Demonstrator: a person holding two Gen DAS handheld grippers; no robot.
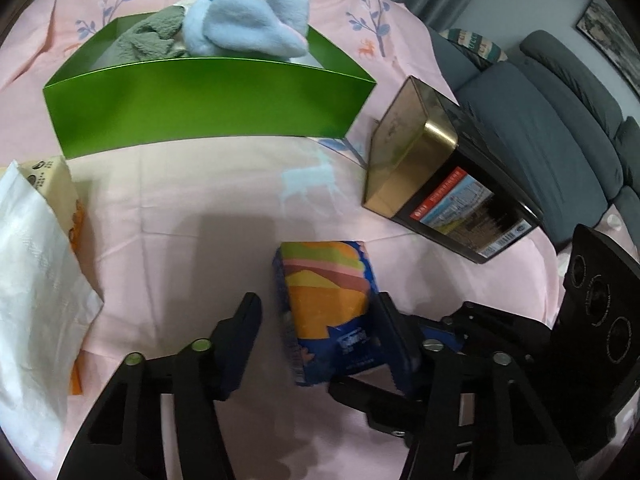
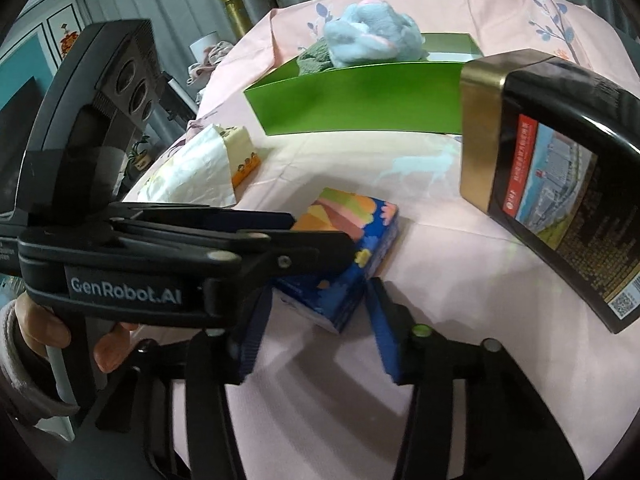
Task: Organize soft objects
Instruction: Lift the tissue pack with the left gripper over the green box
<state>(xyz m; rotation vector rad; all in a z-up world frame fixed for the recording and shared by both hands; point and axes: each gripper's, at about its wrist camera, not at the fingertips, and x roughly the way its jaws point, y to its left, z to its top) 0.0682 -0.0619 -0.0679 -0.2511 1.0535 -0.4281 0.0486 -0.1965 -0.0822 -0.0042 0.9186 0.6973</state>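
The left gripper [image 1: 316, 332] stands with its jaws spread around a colourful tissue pack [image 1: 328, 312]; the right finger touches the pack's side, while the left finger stands just clear of it. The right gripper [image 2: 316, 328] is likewise spread, its fingers flanking the near corner of the same pack [image 2: 352, 248] with a gap on each side. The pack lies on the pink printed tablecloth [image 1: 208, 200], near centre.

At the far side sits a green open box [image 1: 208, 104], holding a light-blue plush toy [image 1: 248, 16] and a grey-green cloth [image 1: 148, 36]. To the right of the pack lies a black-and-gold tin [image 1: 444, 184], tipped on its side. At the left rests a tissue box [image 1: 52, 184] with a white tissue [image 1: 36, 280] drawn out. A grey sofa [image 1: 560, 128] stands far right beyond the table.
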